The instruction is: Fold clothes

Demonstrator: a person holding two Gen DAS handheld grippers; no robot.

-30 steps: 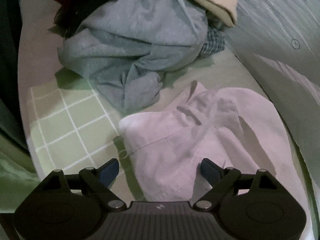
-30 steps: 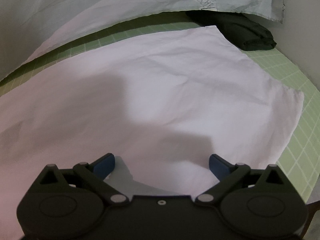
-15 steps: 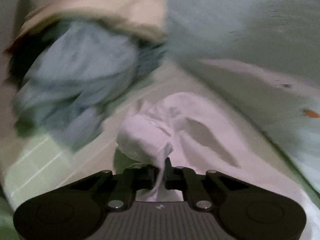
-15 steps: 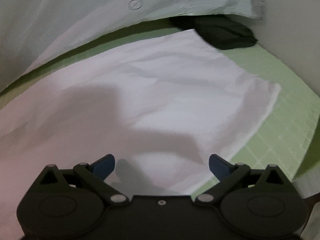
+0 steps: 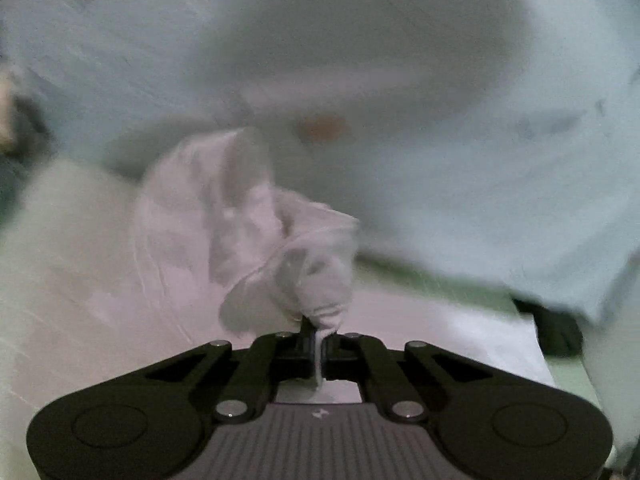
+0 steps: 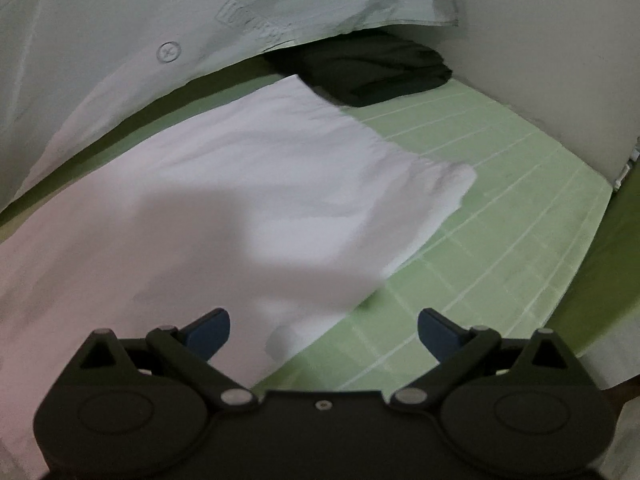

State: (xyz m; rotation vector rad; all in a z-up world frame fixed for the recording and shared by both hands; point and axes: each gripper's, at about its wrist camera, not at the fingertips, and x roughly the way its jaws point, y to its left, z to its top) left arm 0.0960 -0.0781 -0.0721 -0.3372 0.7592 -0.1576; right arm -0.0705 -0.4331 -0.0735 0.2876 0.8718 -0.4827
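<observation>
A white garment [image 6: 260, 168] lies spread flat on the green checked sheet [image 6: 480, 220]. My left gripper [image 5: 316, 336] is shut on a bunched corner of this white garment [image 5: 240, 220], and the cloth rises from the jaws in a crumpled fold above the flat part. The left wrist view is blurred by motion. My right gripper [image 6: 324, 328] is open above the garment's lower right edge, its left blue pad [image 6: 210, 328] over white cloth and the right one over bare sheet. Nothing is between its fingers.
A pale blue-green quilt [image 6: 160, 20] is heaped along the far side and fills the top of the left wrist view [image 5: 440, 160]. A folded dark garment [image 6: 368, 68] lies at the far right corner by a white wall [image 6: 540, 60].
My left gripper shut on the white garment's corner, lifted it and swung right, away from the pile of clothes. My right gripper slid right towards the garment's edge and stayed open.
</observation>
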